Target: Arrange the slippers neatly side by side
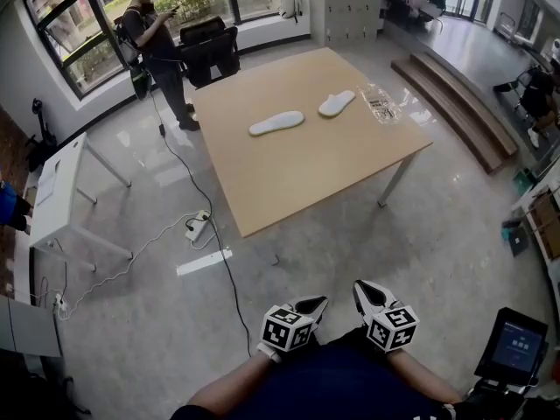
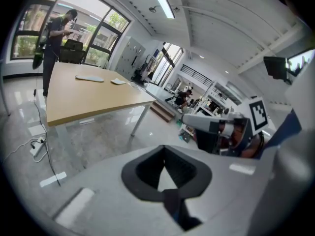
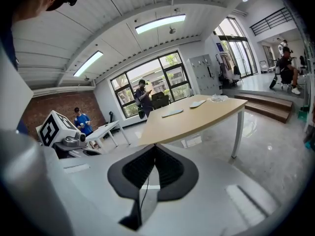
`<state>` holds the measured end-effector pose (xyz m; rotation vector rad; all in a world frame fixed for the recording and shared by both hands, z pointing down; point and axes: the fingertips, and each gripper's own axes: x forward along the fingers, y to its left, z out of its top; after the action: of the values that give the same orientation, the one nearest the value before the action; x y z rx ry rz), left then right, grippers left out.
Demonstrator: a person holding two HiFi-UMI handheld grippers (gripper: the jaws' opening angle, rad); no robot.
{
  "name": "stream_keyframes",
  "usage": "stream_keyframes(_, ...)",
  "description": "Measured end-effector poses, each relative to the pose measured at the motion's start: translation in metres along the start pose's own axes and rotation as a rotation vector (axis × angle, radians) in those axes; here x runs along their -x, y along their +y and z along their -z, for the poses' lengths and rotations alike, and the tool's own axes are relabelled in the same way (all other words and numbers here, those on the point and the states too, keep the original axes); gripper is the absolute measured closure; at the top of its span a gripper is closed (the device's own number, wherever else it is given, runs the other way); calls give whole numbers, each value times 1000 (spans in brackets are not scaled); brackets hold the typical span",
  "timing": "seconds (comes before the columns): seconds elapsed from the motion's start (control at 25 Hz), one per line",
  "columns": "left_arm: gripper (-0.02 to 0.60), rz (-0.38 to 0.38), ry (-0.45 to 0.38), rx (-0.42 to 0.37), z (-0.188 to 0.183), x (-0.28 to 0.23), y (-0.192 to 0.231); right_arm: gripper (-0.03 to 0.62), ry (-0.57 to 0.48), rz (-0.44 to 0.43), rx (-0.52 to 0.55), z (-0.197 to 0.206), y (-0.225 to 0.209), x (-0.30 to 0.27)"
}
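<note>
Here we hold the left gripper (image 1: pixel 313 304) and right gripper (image 1: pixel 364 289), jaws closed on nothing; well ahead of them the near slipper (image 1: pixel 276 123) and far slipper (image 1: pixel 337 103) lie apart on the counter (image 1: pixel 306 182).

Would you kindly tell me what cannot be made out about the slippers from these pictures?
Head view: the nearer slipper and the farther slipper are too small to tell left from right.
Head view: the clear wrapper beside them is too small to show any contents.
Gripper views: both slippers show only as thin slivers, seen almost edge-on over the table.
</note>
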<state>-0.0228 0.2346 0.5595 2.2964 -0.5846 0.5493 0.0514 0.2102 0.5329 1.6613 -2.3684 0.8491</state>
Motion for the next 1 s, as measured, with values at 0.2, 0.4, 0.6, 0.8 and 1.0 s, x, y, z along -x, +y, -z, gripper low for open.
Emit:
stream_keyframes(0.2, 578, 8, 6, 35, -3, 6, 17, 583, 21, 9, 4, -4, 7, -15)
stream_keyframes(0.4, 578, 14, 24, 43, -7, 0, 24, 583, 35, 2, -3, -6, 4, -27)
stream_keyframes(0.6, 578, -27, 13, 43, -23, -7, 43, 583, 26, -37, -3, -19, -4, -51)
stream_keyframes(0.8, 578, -93, -27, 47, -56, -19, 66, 583, 14, -93, 28, -47, -18, -82)
stream_keyframes(1.0, 578, -123, -34, 52, -92, -53, 77, 583, 14, -125, 33, -79, -55, -109)
